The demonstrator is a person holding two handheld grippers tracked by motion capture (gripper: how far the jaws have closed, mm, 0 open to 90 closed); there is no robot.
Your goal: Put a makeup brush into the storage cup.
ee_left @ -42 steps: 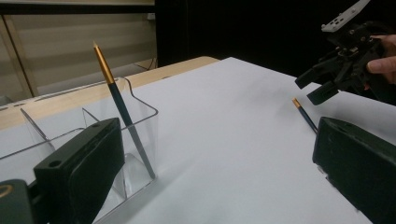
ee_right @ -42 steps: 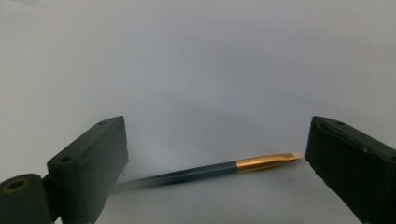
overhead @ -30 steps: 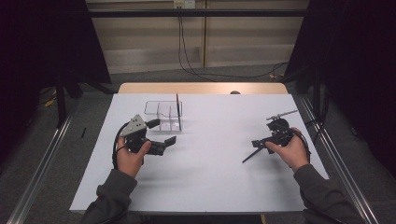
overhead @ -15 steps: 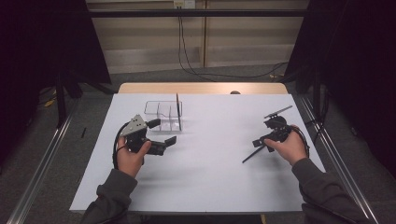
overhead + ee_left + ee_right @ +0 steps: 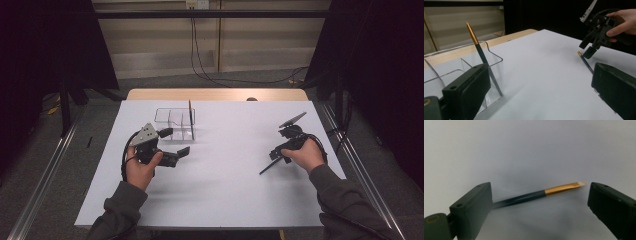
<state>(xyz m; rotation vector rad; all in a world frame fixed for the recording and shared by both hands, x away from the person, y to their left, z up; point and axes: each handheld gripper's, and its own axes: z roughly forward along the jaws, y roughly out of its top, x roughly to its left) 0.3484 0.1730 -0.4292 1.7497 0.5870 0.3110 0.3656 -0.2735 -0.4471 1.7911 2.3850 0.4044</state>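
A dark-handled paintbrush (image 5: 269, 165) with a gold ferrule lies flat on the white table (image 5: 225, 195) at the right. My right gripper (image 5: 279, 150) hangs just over its bristle end, open. In the right gripper view the brush (image 5: 536, 194) lies on the table between the spread jaws, untouched. A second brush (image 5: 190, 116) leans upright in a clear divided organizer (image 5: 170, 120) at the back left. My left gripper (image 5: 175, 142) is open with nothing in it, just in front of the organizer (image 5: 491, 65) and the standing brush (image 5: 480, 51).
The white sheet ends in a wooden strip (image 5: 215, 94) along the far edge. Dark curtains and metal floor rails flank the table. A bare stretch of table lies between the two hands.
The right gripper has shifted slightly left over the lying brush. The left gripper and both brushes have stayed where they were.
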